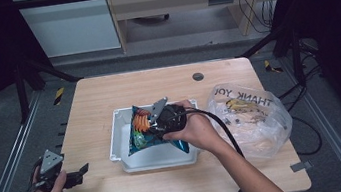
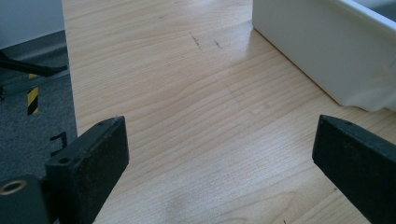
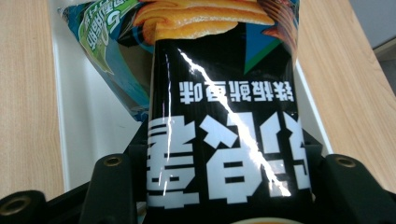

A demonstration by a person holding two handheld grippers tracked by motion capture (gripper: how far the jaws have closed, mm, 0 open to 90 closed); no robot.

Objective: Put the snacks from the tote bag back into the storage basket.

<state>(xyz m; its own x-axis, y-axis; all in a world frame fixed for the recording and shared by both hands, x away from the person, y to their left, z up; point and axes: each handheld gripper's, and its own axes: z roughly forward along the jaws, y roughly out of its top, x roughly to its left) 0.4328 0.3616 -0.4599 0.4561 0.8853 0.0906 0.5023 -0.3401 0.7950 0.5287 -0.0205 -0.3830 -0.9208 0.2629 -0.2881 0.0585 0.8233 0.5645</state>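
Black-and-blue glossy snack bag (image 1: 150, 129) is clamped in the right gripper (image 1: 148, 123) fingers above the white plastic tub (image 1: 121, 156), not yet released; left gripper (image 1: 81, 173) fingers apart, idle.

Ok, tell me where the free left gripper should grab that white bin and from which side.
Grip the white bin by its left rim, coming in from the left. That wall faces the open left gripper across bare table, and the thin rim probably fits between the jaws. The snack bag, held by the right gripper, covers the middle.
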